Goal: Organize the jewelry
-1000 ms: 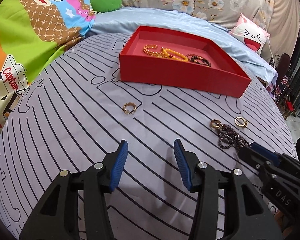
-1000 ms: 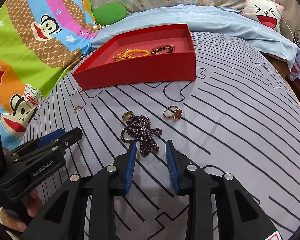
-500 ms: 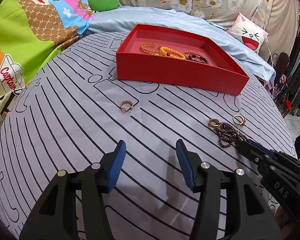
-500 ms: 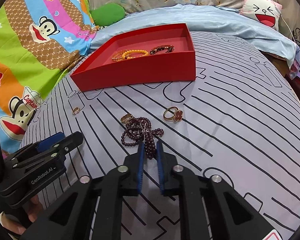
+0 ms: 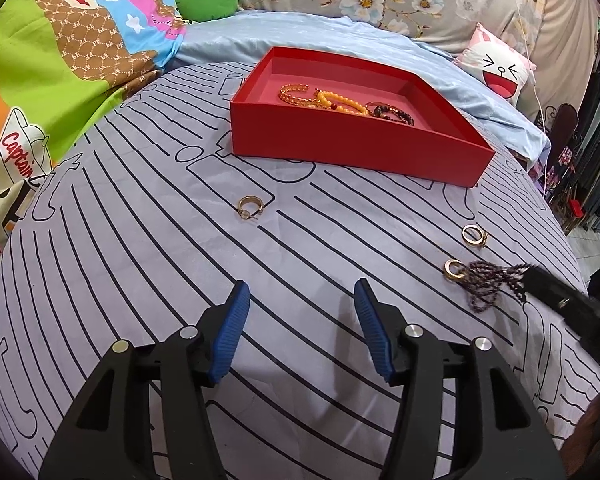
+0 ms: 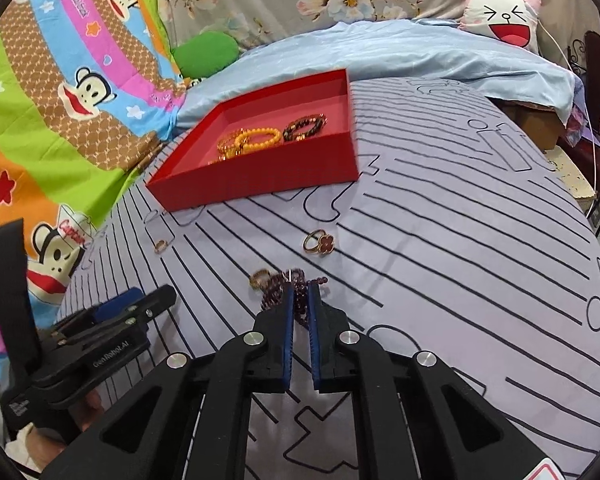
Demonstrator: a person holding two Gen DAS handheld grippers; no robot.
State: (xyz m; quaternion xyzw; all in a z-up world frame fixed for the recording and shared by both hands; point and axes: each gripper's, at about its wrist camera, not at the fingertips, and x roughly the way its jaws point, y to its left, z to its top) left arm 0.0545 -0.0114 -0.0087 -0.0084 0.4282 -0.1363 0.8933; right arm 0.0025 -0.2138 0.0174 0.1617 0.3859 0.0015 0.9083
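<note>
My right gripper (image 6: 299,294) is shut on a dark purple bead bracelet (image 6: 278,290), whose strands hang and trail on the cloth; the bracelet also shows in the left wrist view (image 5: 486,282). A red tray (image 6: 260,174) farther back holds a gold bangle, a yellow bead bracelet (image 6: 258,140) and a dark bead bracelet (image 6: 304,126). Loose on the cloth lie a gold ring (image 6: 259,278) beside the beads, a ring with a red flower (image 6: 319,242), and a gold ring (image 5: 250,208) at the left. My left gripper (image 5: 300,300) is open and empty above the cloth.
The surface is a grey cloth with black lines (image 5: 140,280), rounding off at its edges. A blue blanket (image 6: 380,52), a green cushion (image 6: 206,52), a cartoon cushion (image 6: 500,20) and a monkey-print quilt (image 6: 60,100) lie behind and to the left.
My right gripper closed on the purple bead bracelet and has begun lifting and dragging it. The left gripper shifted slightly and stayed open.
</note>
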